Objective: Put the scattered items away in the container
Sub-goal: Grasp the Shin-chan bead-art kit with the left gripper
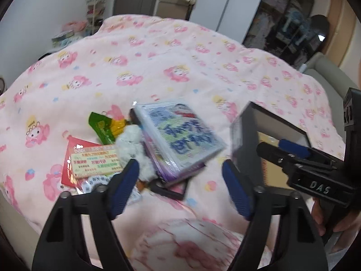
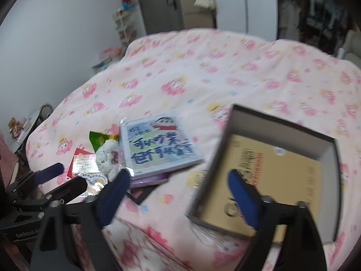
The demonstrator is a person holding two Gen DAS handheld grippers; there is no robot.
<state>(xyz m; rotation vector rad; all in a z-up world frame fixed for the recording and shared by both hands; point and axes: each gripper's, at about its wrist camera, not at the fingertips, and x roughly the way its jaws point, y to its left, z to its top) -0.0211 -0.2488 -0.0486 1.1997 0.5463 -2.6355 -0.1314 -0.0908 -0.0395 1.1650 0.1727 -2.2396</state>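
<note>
A pink quilt (image 1: 180, 52) printed with cartoon figures covers the bed, soft and lightly rumpled. On it, a heap of small items lies left of a rectangular dark-walled box (image 2: 282, 131), an open container whose floor is lined with tan printed card. The heap and the box sit near each other but apart. Topmost in the heap is a glossy plastic-wrapped picture kit (image 1: 180, 135) with blue lettering, resting on a flat dark frame (image 1: 171, 189). Beside it lie a fuzzy white plush toy (image 1: 133, 144), a shiny green wrapper (image 1: 101, 126) and a red packet (image 1: 76, 158) under a pale printed card (image 1: 97, 162).

The left gripper (image 1: 180, 189) hangs over the quilt's near edge with its 2 blue-padded jaws spread wide, nothing between them. The right gripper (image 2: 180, 196) is likewise wide open and empty, its right finger over the box.

Only the right wrist view shows the box's whole interior; the left wrist view shows the card's text more clearly, and a hand (image 1: 338, 216) gripping the other tool.
</note>
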